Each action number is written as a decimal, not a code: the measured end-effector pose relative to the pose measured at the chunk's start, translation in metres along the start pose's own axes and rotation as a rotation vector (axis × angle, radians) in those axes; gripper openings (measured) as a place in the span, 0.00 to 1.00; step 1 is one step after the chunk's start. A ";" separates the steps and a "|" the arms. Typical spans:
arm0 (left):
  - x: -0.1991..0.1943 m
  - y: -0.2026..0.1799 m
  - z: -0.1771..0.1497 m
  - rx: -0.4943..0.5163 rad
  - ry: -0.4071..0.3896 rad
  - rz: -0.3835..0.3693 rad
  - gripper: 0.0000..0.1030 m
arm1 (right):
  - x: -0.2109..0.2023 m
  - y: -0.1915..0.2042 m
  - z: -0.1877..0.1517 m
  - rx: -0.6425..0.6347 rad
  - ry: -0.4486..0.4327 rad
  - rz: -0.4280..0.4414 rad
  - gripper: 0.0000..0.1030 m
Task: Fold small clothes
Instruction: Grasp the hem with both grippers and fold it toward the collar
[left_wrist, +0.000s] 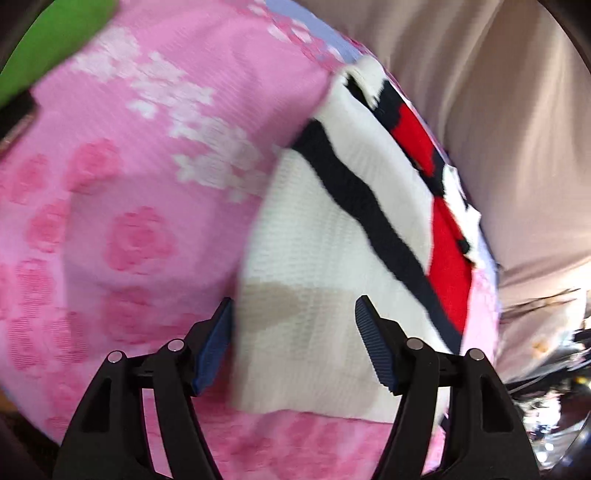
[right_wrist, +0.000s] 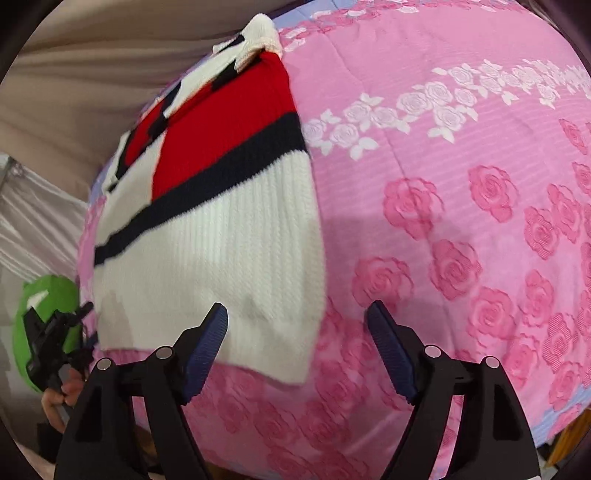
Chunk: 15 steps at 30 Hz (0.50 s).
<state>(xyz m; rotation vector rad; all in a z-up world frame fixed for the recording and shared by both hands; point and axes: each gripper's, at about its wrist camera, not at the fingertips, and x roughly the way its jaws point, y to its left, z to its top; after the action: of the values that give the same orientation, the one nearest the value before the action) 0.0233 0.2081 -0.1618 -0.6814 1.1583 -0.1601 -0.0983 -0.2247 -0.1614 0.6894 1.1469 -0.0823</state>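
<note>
A small knitted sweater, white with a navy stripe and red panels, lies folded lengthwise on a pink rose-patterned bedspread. It also shows in the right wrist view. My left gripper is open and empty, hovering over the sweater's white hem near its left corner. My right gripper is open and empty, hovering over the hem's right corner. The left gripper shows at the far left of the right wrist view, held in a hand.
The bedspread covers the whole work surface. A beige curtain hangs behind the bed. A green object sits beyond the bed's left side. Clutter lies past the bed edge.
</note>
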 end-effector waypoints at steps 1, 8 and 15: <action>0.001 -0.003 0.002 0.003 0.001 0.001 0.67 | 0.002 0.003 0.004 0.019 -0.011 0.014 0.72; 0.008 -0.010 0.011 -0.069 0.042 -0.047 0.07 | 0.015 0.018 0.013 -0.012 -0.026 -0.010 0.08; -0.044 -0.027 -0.035 0.012 0.018 0.058 0.06 | -0.051 -0.005 0.034 -0.143 -0.054 -0.057 0.06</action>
<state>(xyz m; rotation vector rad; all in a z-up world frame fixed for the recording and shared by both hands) -0.0197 0.1928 -0.1193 -0.6360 1.1926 -0.1245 -0.0948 -0.2616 -0.1122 0.5245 1.1090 -0.0664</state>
